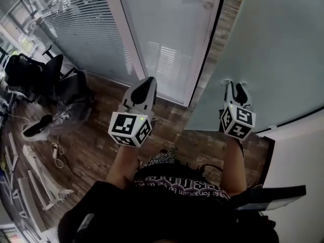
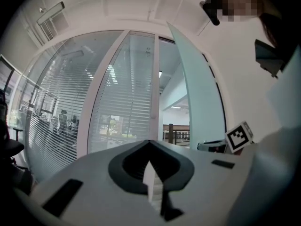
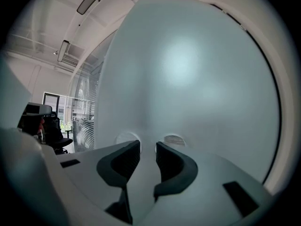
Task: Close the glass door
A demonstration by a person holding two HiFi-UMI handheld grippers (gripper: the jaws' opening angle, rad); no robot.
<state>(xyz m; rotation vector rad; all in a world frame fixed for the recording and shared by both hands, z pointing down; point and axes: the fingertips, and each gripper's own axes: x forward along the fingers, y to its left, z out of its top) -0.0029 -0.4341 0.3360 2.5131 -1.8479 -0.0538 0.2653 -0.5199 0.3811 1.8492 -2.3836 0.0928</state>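
**Glass door – standing open, R gripper at panel**

Glass door [image 1: 273,49]: frosted, at 2 o'clock in head view, not shut. R gripper [image 1: 236,88] tips right by its face, contact unclear. Jaws apart w/ narrow gap, nothing clamped, two round fittings [image 3: 174,139] just beyond. L gripper [image 1: 146,84] at 11 o'clock, jaws together, empty.

Black office chairs [image 1: 28,72] crowd the far left on the wood-plank floor [image 1: 96,156], just beside a bundle in clear plastic [image 1: 71,113]. A white cable [image 1: 56,154] lies looped nearby, white slats [image 1: 43,184] strewn along the edge. Venetian blinds [image 1: 83,29] hang lowered beyond.
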